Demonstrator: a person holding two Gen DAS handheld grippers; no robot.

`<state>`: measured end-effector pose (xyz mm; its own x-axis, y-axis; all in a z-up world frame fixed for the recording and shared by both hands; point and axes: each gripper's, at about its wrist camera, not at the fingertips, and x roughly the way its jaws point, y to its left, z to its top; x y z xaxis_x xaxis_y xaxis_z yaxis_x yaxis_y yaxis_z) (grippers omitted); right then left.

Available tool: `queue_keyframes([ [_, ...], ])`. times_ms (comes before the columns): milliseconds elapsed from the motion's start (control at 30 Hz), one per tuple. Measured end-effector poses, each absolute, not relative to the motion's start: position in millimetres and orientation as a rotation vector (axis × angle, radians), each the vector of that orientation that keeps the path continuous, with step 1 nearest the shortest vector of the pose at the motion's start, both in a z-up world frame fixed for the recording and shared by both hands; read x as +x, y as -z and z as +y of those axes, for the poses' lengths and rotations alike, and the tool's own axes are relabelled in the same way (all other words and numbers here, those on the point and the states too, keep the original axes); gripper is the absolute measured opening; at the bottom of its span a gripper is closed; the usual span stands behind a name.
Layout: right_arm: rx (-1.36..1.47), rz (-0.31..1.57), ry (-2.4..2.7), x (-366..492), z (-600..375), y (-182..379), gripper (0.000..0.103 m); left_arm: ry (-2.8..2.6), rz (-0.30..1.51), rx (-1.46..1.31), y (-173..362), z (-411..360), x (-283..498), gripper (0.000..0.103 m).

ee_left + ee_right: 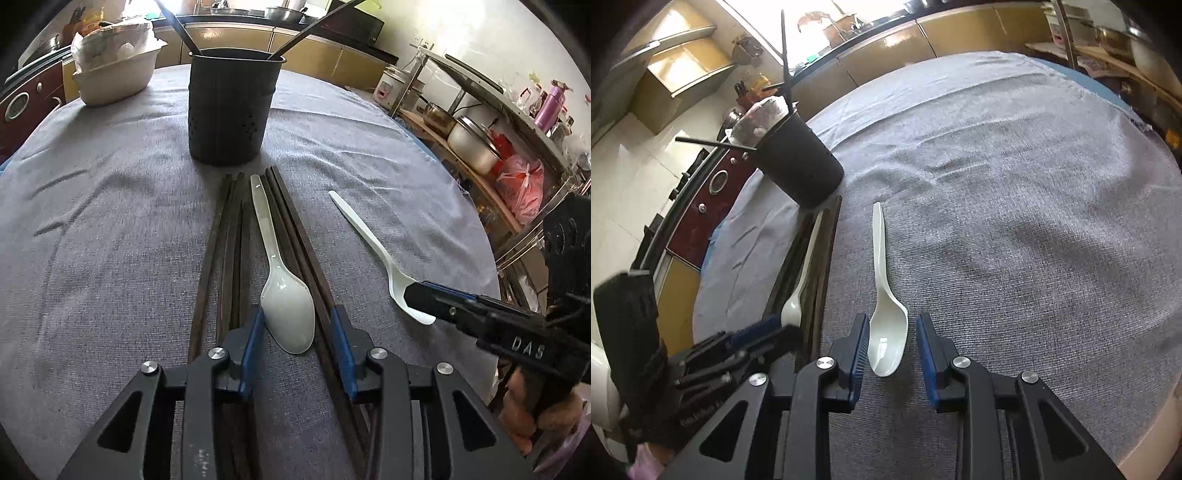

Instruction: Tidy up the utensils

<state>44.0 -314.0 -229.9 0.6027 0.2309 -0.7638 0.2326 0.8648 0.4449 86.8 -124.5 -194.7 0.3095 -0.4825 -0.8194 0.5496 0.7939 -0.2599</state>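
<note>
Both grippers tilt down over the cloth-covered counter (pixel 1015 177). The left gripper (pixel 297 321) has its jaws spread around the bowl of one white spoon (pixel 284 295), not pinching it, dark chopsticks (pixel 229 236) on either side. The right gripper (pixel 892 332) likewise straddles a second white spoon (pixel 886 317) unpressed. The black holder (pixel 231 107) stands beyond; bare cloth lies to the right.

wrist views, close, angled down, sharing table (pixel 110 221)
</note>
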Motion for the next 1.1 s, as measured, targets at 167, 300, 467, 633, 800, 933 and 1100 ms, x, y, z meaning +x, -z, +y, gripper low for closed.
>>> queue_keyframes([
  [167,0.435,0.943,0.009,44,-300,228,0.009,0.674,1.048,0.073,194,-120,87,0.0],
  [300,0.402,0.898,0.007,39,-295,217,0.007,0.681,1.032,0.071,187,-114,85,0.0],
  [467,0.396,0.847,-0.002,34,-298,201,0.007,0.682,1.005,0.05,174,-107,85,0.0],
  [633,0.438,0.91,0.009,34,-304,209,0.013,0.695,1.063,0.047,181,-113,92,0.008],
  [800,0.469,0.902,0.019,26,-307,215,0.062,0.669,1.05,0.071,185,-125,96,0.048],
  [933,0.402,0.909,0.001,25,-296,216,0.058,0.66,1.045,0.073,188,-130,105,0.048],
  [1100,0.347,0.922,0.021,30,-283,228,0.035,0.671,1.036,0.044,189,-135,112,0.044],
])
